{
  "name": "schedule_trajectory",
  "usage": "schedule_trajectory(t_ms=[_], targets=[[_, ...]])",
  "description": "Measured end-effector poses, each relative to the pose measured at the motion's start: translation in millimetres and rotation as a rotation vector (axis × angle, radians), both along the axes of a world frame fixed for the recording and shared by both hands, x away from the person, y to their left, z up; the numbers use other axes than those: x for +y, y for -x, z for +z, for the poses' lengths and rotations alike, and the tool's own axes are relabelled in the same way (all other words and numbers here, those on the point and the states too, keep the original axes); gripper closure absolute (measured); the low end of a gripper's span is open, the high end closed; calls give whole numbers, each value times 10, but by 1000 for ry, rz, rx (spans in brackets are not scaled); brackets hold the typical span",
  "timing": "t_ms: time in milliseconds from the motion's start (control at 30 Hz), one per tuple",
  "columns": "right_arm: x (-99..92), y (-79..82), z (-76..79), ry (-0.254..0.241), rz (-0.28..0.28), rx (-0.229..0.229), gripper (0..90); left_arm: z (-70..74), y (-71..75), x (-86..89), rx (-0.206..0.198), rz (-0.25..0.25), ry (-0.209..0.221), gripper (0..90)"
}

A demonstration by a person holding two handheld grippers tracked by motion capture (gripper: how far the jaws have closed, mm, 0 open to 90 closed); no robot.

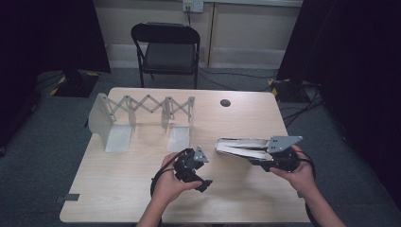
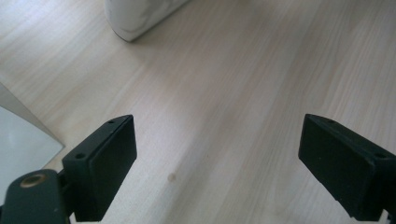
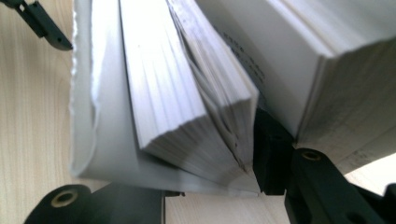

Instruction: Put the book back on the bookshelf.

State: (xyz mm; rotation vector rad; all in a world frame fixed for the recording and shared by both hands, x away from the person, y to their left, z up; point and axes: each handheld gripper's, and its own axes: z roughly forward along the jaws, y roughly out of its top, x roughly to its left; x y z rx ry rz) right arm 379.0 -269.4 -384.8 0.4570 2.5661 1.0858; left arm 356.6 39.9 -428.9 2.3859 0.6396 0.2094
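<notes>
The right gripper (image 1: 265, 158) has its fingers clamped on a thick white paperback book (image 1: 241, 147) with fanned pages, lying near the pale wooden worktop's (image 1: 118, 189) right edge. The left gripper (image 1: 191, 165), near the front edge, has fingers spread wide over bare wood.

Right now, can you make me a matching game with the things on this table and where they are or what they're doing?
Things:
1. left gripper
2. right gripper
3. book
4. white folding rack
5. black chair

Place or state:
A. stands at the far left part of the table
B. jaws wide apart above bare wood
C. lies on its side, pages fanned open
D. sits behind the table
E. jaws clamped on a wedge of pages

Pairs: 1-B, 2-E, 3-C, 4-A, 5-D
</notes>
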Motion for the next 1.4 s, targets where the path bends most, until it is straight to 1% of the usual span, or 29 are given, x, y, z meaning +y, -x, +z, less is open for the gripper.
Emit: schedule_trajectory(t_ms=[67, 233, 333, 400, 433, 500, 567, 700, 933, 967, 1100, 1233, 1400], targets=[[3, -5, 5, 2, 1, 4, 613, -31, 11, 8, 3, -4, -9, 103], [-4, -19, 28, -4, -3, 24, 615, -103, 24, 57, 1, 9, 11, 100], [-11, -17, 39, -4, 0, 30, 617, -149, 24, 83, 11, 13, 11, 108], [-13, -14, 42, -4, 0, 31, 616, -181, 17, 87, 27, 11, -1, 113], [-14, -11, 44, -4, -1, 35, 616, -196, 20, 91, 26, 14, -13, 121], [-18, -9, 52, -4, -2, 42, 616, -211, 20, 97, 35, 16, -11, 137], [-25, -9, 57, -8, 3, 48, 617, -223, 24, 107, 32, 17, -11, 144], [-48, -7, 65, -16, 12, 60, 617, -234, 29, 112, 37, 17, -16, 148], [-60, 14, 80, -17, 25, 68, 622, -265, 30, 90, 51, 20, -17, 148], [-63, 17, 85, -19, 27, 69, 625, -264, 26, 93, 51, 17, -22, 148], [-77, 32, 102, -41, 29, 81, 639, -245, 21, 121, 52, 23, -21, 149], [-82, 47, 116, -42, 36, 82, 646, -220, 24, 154, 46, 34, -16, 150], [-75, 66, 120, -35, 36, 80, 647, -217, 32, 152, 50, 30, -19, 151]])
